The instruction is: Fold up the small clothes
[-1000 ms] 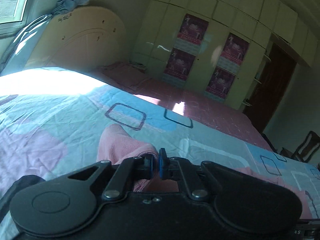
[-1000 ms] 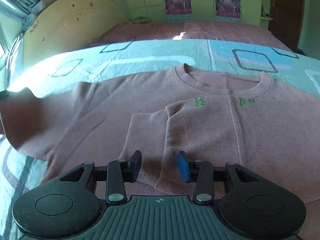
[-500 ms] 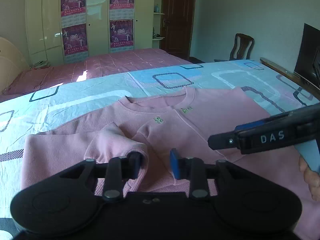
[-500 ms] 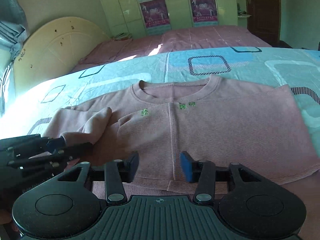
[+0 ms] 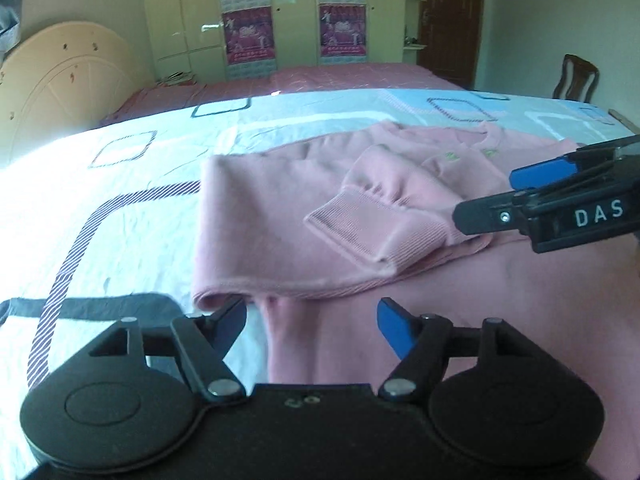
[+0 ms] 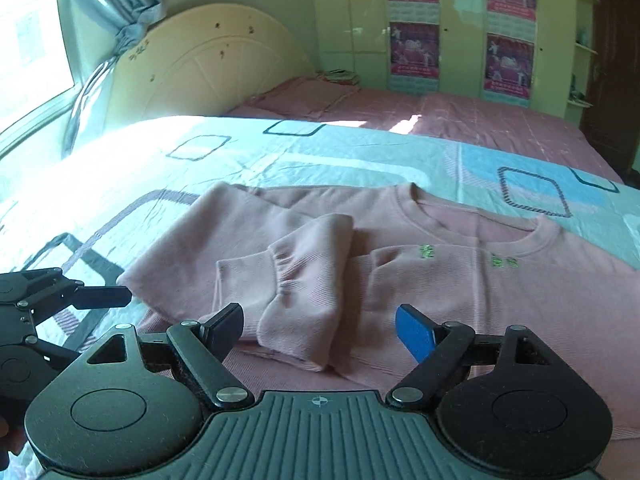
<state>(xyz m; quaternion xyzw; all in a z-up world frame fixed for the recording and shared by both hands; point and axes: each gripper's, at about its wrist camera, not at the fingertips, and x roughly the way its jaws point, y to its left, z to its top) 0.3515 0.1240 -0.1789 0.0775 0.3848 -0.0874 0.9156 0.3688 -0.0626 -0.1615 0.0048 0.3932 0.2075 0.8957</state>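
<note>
A small pink sweater [image 6: 500, 296] lies flat on the bed, neck hole away from me, green stitching on its chest. Its left sleeve is folded in over the body, and the ribbed cuff [image 5: 360, 232] rests on top. The sweater also shows in the left wrist view [image 5: 256, 208]. My left gripper [image 5: 312, 320] is open and empty, low at the sweater's near left corner. My right gripper [image 6: 320, 328] is open and empty, just in front of the folded cuff [image 6: 280, 304]. Each gripper shows in the other's view: the right one [image 5: 520, 192], the left one [image 6: 108, 296].
The bed sheet [image 6: 280, 152] is light blue with square outlines and pink patches. A cream headboard [image 6: 208, 68] stands at the far left. A wardrobe with posters [image 5: 296, 16], a brown door [image 5: 452, 16] and a wooden chair [image 5: 576, 76] stand behind the bed.
My left gripper let go of the sleeve, opened wide and pulled back to the sweater's left corner. The sleeve now lies folded on the body. My right gripper opened wider.
</note>
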